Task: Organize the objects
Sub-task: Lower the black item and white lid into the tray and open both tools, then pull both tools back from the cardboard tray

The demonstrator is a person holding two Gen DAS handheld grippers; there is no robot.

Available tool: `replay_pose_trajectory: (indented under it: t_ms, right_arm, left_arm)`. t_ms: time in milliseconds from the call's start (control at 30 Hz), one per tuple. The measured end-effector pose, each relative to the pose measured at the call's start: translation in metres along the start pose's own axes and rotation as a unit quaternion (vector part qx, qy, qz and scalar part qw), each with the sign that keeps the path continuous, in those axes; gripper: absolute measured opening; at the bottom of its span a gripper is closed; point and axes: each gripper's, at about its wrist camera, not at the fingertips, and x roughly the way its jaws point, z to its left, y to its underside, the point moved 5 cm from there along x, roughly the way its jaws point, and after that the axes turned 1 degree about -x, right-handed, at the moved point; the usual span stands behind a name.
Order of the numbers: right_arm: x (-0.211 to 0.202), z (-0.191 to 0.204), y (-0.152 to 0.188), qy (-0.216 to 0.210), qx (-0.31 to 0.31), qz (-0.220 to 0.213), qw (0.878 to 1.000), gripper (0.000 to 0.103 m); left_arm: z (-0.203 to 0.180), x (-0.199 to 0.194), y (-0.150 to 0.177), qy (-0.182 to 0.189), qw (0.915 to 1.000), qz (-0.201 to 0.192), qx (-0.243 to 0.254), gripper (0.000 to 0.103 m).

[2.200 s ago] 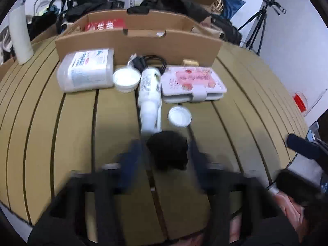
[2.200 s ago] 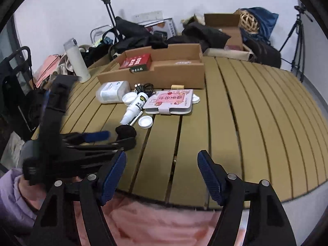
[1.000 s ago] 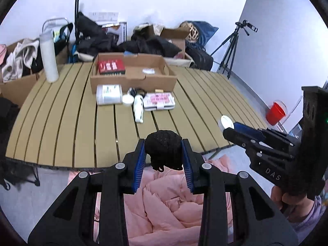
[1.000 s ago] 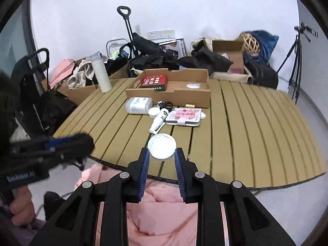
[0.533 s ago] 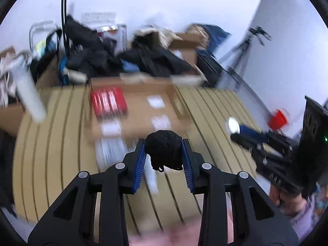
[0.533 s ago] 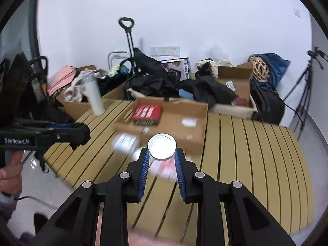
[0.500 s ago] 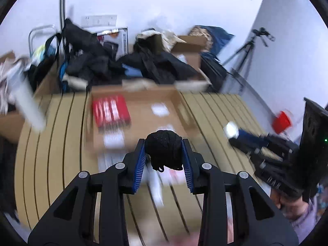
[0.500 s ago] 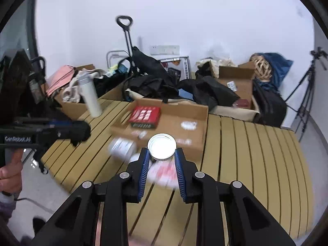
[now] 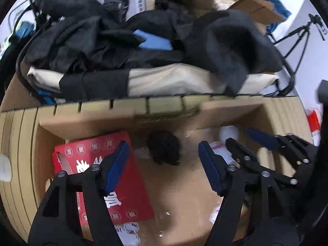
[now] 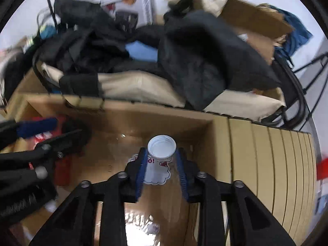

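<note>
Cardboard box (image 9: 231, 110) on the slatted bench (image 9: 18, 143) lies under both grippers, which point down into it. In the left wrist view, the left gripper (image 9: 163, 162) has its blue fingers (image 9: 116, 164) spread wide; they have just been opening. The black knitted ball (image 9: 164, 147) sits in the gap between them, touching neither finger; whether it rests on the box floor cannot be told. A red packet (image 9: 98, 153) with white lettering lies flat in the left part of the box, partly under the left finger.

In the right wrist view, the right gripper (image 10: 161, 164) has also just been opening. The white cap (image 10: 162, 146) is at the fingertips with its hollow side toward the camera; its left edge seems to touch the left finger, while a narrow gap shows at the right finger, so no firm grip shows. Below it, on the box floor, lies a white sticker (image 10: 156, 174) with red print.

Behind the box, past the bench edge, dark clothes (image 10: 194, 61) are piled over a pale cushion (image 10: 135, 86), with more cardboard beyond.
</note>
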Motion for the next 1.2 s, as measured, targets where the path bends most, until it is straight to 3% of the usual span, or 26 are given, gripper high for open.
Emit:
replay_pose_trajectory:
  t_ms: [67,133,200,267,333,467,567,600,633,767,867,1033,1200]
  right_arm:
    - [0.006,0.000,0.004,-0.008,-0.001,0.003,1.000,0.057]
    - [0.002,0.001,0.006,0.000,-0.008,-0.005,1.000,0.060]
    - [-0.005,-0.001,0.002,0.000,-0.010,-0.023,1.000,0.071]
    - [-0.007,0.000,0.002,-0.004,-0.012,-0.025,1.000,0.072]
    - [-0.018,0.001,0.005,0.000,-0.011,-0.033,0.999,0.072]
    - [-0.080,0.000,0.019,-0.016,-0.012,-0.078,0.997,0.073]
    - [-0.124,-0.005,0.030,-0.037,-0.012,-0.073,0.997,0.073]
    - [-0.144,-0.008,0.039,-0.053,-0.011,-0.062,0.997,0.073]
    - [-0.154,-0.008,0.045,-0.064,-0.010,-0.057,0.996,0.073]
    - [-0.211,-0.020,0.084,-0.059,-0.006,-0.054,0.997,0.074]
    - [-0.242,-0.024,0.113,-0.067,0.016,-0.060,0.996,0.082]
    - [-0.296,-0.004,0.167,-0.071,0.022,-0.088,0.993,0.082]
    - [-0.362,0.038,0.278,-0.091,-0.002,-0.173,0.981,0.082]
  left_arm:
    - [0.002,-0.002,0.002,-0.010,0.9993,-0.033,0.013,0.075]
    - [0.008,-0.004,0.002,0.010,0.9995,-0.029,-0.009,0.077]
    - [0.013,-0.008,0.005,0.022,0.9988,-0.032,-0.029,0.081]
    - [0.021,-0.014,0.009,0.003,0.9988,-0.022,-0.043,0.081]
    - [0.027,-0.032,0.014,0.011,0.9978,-0.028,-0.059,0.081]
    - [0.035,-0.103,0.029,0.024,0.9976,-0.044,-0.048,0.081]
    - [0.046,-0.159,0.044,-0.032,0.9979,-0.053,-0.019,0.092]
    - [0.052,-0.174,0.053,-0.072,0.9965,-0.042,-0.009,0.095]
    - [0.062,-0.190,0.065,-0.111,0.9935,-0.026,0.001,0.095]
    - [0.088,-0.239,0.109,-0.127,0.9914,-0.015,-0.030,0.095]
    - [0.095,-0.270,0.143,-0.111,0.9922,-0.016,-0.055,0.095]
    - [0.080,-0.325,0.220,-0.113,0.9918,-0.041,-0.042,0.095]
    - [0.054,-0.378,0.332,-0.056,0.9918,-0.109,-0.034,0.103]
